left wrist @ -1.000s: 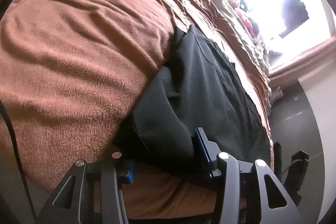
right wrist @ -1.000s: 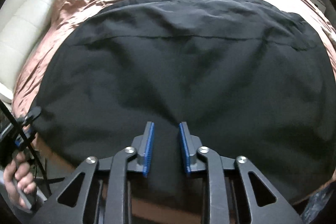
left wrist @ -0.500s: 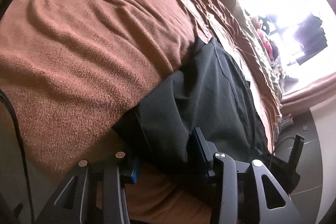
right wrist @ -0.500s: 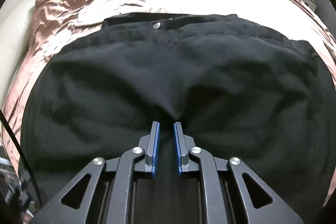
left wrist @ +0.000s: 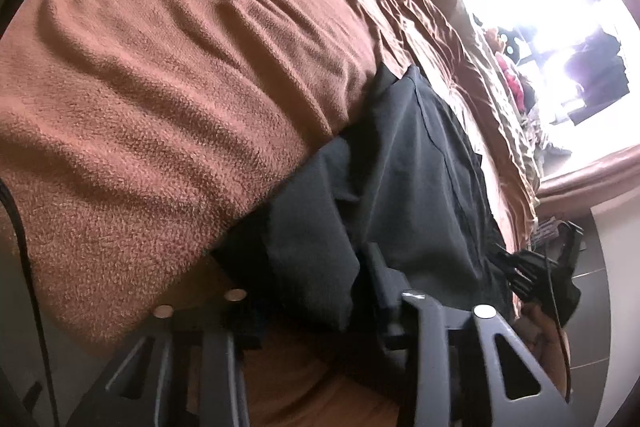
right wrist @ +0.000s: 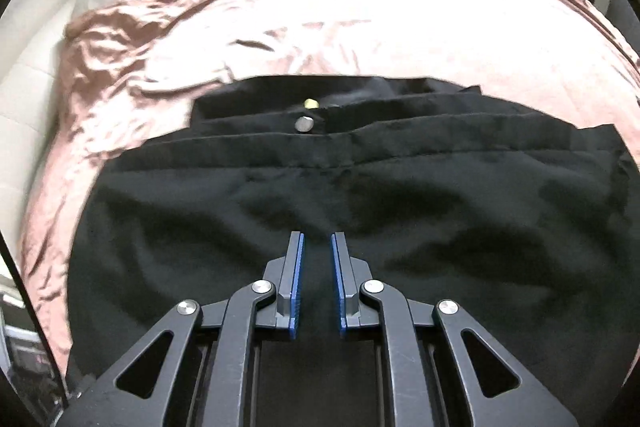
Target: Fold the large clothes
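Black cloth is lying spread across the near part of the bed: the garment [right wrist: 360, 211], trousers by the look of the waistband [right wrist: 320, 131] with its metal button [right wrist: 303, 124], is resting on a brown fleece blanket [left wrist: 168, 99] with the waistband at the far side from the right wrist camera. Several layers are showing stepped one behind another at that far edge, so I am judging that at least one fold is already made; the piece is still broad, though, and further folds and a final tidy-up are likely remaining.

The right gripper [right wrist: 318, 247] is hanging low over the middle of the cloth, its jaws standing nearly closed with a thin gap; whether a pinch of fabric is caught in that gap I cannot tell. The left gripper [left wrist: 308, 291] is working at the garment's corner by the bed edge, and its jaws are closing with a flap of the black cloth lying between them, not yet clearly pressed.

No container is showing in either view; the garment is sitting directly on the bedding.
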`<move>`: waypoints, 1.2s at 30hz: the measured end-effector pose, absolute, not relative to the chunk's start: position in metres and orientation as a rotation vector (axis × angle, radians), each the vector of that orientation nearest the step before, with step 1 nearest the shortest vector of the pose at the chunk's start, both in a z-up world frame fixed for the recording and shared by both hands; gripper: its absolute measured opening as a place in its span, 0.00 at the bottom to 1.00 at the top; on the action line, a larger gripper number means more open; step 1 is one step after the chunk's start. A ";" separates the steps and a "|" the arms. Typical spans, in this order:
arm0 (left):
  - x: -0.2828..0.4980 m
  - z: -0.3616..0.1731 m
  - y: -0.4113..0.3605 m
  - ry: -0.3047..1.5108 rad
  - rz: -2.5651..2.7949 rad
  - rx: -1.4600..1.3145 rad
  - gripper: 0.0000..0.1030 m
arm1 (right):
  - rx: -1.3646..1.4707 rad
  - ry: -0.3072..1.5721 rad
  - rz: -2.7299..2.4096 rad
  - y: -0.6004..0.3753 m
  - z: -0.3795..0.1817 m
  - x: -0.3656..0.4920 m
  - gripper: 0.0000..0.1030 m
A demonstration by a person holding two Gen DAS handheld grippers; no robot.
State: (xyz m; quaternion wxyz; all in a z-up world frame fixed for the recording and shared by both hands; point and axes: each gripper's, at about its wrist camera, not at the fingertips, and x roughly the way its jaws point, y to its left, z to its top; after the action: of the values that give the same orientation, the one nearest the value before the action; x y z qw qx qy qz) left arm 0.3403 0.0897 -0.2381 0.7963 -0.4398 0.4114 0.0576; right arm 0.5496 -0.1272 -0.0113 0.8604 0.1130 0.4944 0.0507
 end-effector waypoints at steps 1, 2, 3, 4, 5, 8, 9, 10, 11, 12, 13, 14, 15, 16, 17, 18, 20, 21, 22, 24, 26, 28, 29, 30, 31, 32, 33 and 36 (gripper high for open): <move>0.340 -0.237 0.090 0.882 0.121 -0.943 0.28 | 0.220 1.024 0.110 -0.125 -0.006 0.539 0.10; 0.340 -0.234 0.089 0.879 0.117 -0.935 0.24 | 0.208 1.016 0.117 -0.122 -0.003 0.534 0.10; 0.339 -0.231 0.087 0.877 0.112 -0.922 0.22 | 0.209 1.010 0.130 -0.122 0.000 0.524 0.10; 0.338 -0.226 0.086 0.872 0.107 -0.912 0.18 | 0.223 1.005 0.148 -0.123 0.003 0.513 0.11; 0.337 -0.222 0.085 0.863 0.104 -0.906 0.17 | 0.231 1.004 0.156 -0.125 0.004 0.506 0.11; 0.335 -0.206 0.079 0.832 0.092 -0.883 0.14 | 0.245 1.008 0.183 -0.128 0.005 0.478 0.15; 0.335 -0.202 0.078 0.826 0.089 -0.879 0.13 | 0.256 1.006 0.192 -0.130 0.005 0.470 0.19; 0.335 -0.198 0.077 0.819 0.082 -0.881 0.13 | 0.259 1.005 0.200 -0.133 0.006 0.460 0.30; 0.334 -0.195 0.076 0.812 0.075 -0.883 0.12 | 0.257 1.002 0.204 -0.133 0.006 0.454 0.41; 0.335 -0.190 0.075 0.803 0.067 -0.882 0.12 | 0.258 0.996 0.209 -0.133 0.007 0.449 0.42; 0.335 -0.185 0.074 0.792 0.057 -0.881 0.12 | 0.257 0.986 0.216 -0.134 0.008 0.440 0.42; 0.335 -0.181 0.073 0.785 0.050 -0.881 0.11 | 0.253 0.984 0.217 -0.136 0.010 0.432 0.42; 0.336 -0.176 0.070 0.777 0.043 -0.879 0.11 | 0.247 0.980 0.216 -0.140 0.012 0.423 0.42; 0.338 -0.170 0.068 0.770 0.035 -0.875 0.11 | 0.240 0.977 0.213 -0.140 0.010 0.417 0.42; 0.339 -0.167 0.067 0.765 0.030 -0.871 0.11 | 0.240 0.976 0.211 -0.142 0.009 0.410 0.42; 0.340 -0.161 0.063 0.757 0.022 -0.863 0.11 | 0.246 0.974 0.213 -0.145 0.009 0.404 0.34; 0.342 -0.152 0.057 0.747 0.011 -0.847 0.10 | 0.263 0.981 0.226 -0.146 0.003 0.391 0.26; 0.344 -0.147 0.054 0.742 0.004 -0.842 0.10 | 0.272 0.988 0.236 -0.146 0.000 0.384 0.24; 0.345 -0.142 0.051 0.735 -0.006 -0.836 0.10 | 0.281 0.994 0.242 -0.146 -0.003 0.376 0.24; 0.346 -0.133 0.046 0.723 -0.020 -0.824 0.10 | 0.291 0.998 0.250 -0.146 -0.009 0.371 0.24; 0.348 -0.122 0.039 0.709 -0.037 -0.808 0.09 | 0.299 0.996 0.246 -0.148 -0.010 0.365 0.23; 0.350 -0.114 0.034 0.700 -0.053 -0.798 0.09 | 0.320 1.009 0.241 -0.151 -0.019 0.365 0.21; 0.351 -0.111 0.031 0.699 -0.061 -0.796 0.09 | 0.330 1.016 0.237 -0.150 -0.025 0.366 0.20; 0.352 -0.107 0.026 0.696 -0.076 -0.790 0.09 | 0.335 1.019 0.238 -0.150 -0.028 0.367 0.20; 0.354 -0.103 0.022 0.696 -0.084 -0.780 0.09 | 0.343 1.022 0.242 -0.150 -0.032 0.368 0.19; 0.356 -0.099 0.016 0.695 -0.092 -0.766 0.08 | 0.355 1.029 0.242 -0.151 -0.039 0.371 0.18; 0.358 -0.094 0.009 0.693 -0.109 -0.748 0.08 | 0.363 1.037 0.239 -0.150 -0.045 0.373 0.18; 0.363 -0.081 -0.010 0.686 -0.152 -0.709 0.08 | 0.379 1.035 0.234 -0.151 -0.053 0.377 0.18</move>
State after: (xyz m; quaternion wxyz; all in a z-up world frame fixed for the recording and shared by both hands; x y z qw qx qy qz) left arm 0.3633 -0.0101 -0.0814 0.8780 -0.3397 0.3291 -0.0730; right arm 0.3769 -0.1513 -0.0535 0.8455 0.1795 0.4907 0.1107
